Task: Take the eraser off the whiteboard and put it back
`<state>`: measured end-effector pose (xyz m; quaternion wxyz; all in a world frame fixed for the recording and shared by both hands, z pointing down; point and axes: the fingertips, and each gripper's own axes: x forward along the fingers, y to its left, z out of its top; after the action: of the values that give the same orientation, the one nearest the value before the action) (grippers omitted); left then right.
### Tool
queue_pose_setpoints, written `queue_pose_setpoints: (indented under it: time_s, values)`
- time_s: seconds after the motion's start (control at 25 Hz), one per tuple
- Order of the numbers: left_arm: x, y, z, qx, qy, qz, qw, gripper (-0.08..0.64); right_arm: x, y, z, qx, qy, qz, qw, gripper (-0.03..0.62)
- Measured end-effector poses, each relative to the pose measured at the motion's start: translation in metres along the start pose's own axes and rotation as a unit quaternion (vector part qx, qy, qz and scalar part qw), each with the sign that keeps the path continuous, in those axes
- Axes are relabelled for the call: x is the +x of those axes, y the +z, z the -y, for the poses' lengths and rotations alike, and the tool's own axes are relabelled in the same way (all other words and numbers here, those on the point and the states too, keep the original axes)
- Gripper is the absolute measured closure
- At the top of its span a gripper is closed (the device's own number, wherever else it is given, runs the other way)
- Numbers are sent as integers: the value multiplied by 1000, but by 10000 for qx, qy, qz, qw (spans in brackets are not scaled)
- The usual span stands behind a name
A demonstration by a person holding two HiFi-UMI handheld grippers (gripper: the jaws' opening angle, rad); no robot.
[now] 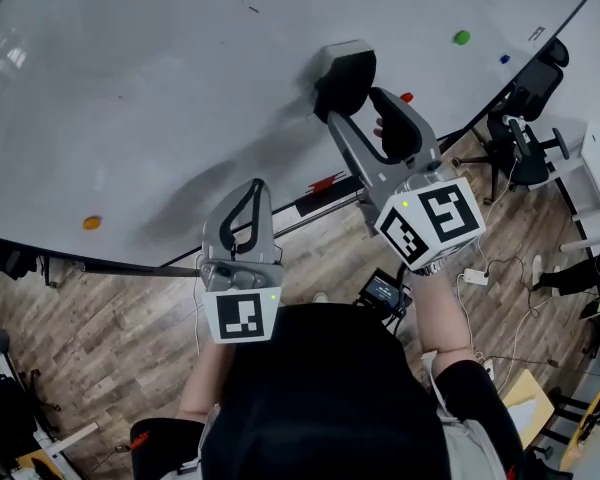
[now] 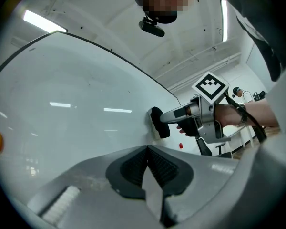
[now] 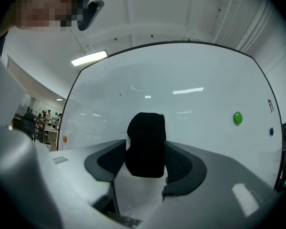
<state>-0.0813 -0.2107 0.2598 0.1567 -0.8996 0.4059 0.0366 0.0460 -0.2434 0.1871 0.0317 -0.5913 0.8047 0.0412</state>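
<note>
The black eraser (image 1: 345,76) sits flat against the whiteboard (image 1: 130,88). My right gripper (image 1: 370,98) reaches up to it with its jaws wide. In the right gripper view the eraser (image 3: 145,144) stands between the two pads, and in the head view the lower finger (image 1: 400,128) stays clear of it. The left gripper view shows the eraser (image 2: 157,123) on the board at the tip of the right gripper (image 2: 174,123). My left gripper (image 1: 250,193) hangs lower and to the left, off the board, its pads (image 2: 133,168) pressed together with nothing between them.
Magnets dot the board: green (image 1: 462,37), red (image 1: 407,97), blue (image 1: 504,58) and orange (image 1: 92,223). A red marker (image 1: 325,181) lies on the board's tray. An office chair (image 1: 525,118) and cables stand on the wooden floor at the right.
</note>
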Motion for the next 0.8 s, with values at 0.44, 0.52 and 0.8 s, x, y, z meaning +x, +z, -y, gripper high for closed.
queue_pose_setpoints:
  time_s: [0.44, 0.52, 0.8]
  values:
    - [4, -6, -5, -38, -166, 45, 9998, 558, 18, -2, 7, 35, -120, -172, 9998, 354]
    - [4, -8, -5, -10, -206, 6, 9998, 558, 20, -1, 6, 3, -147, -202, 9997, 357]
    - [6, -11, -10, 2, -237, 5, 9997, 558, 23, -1, 8, 51, -300, -249, 9992, 373]
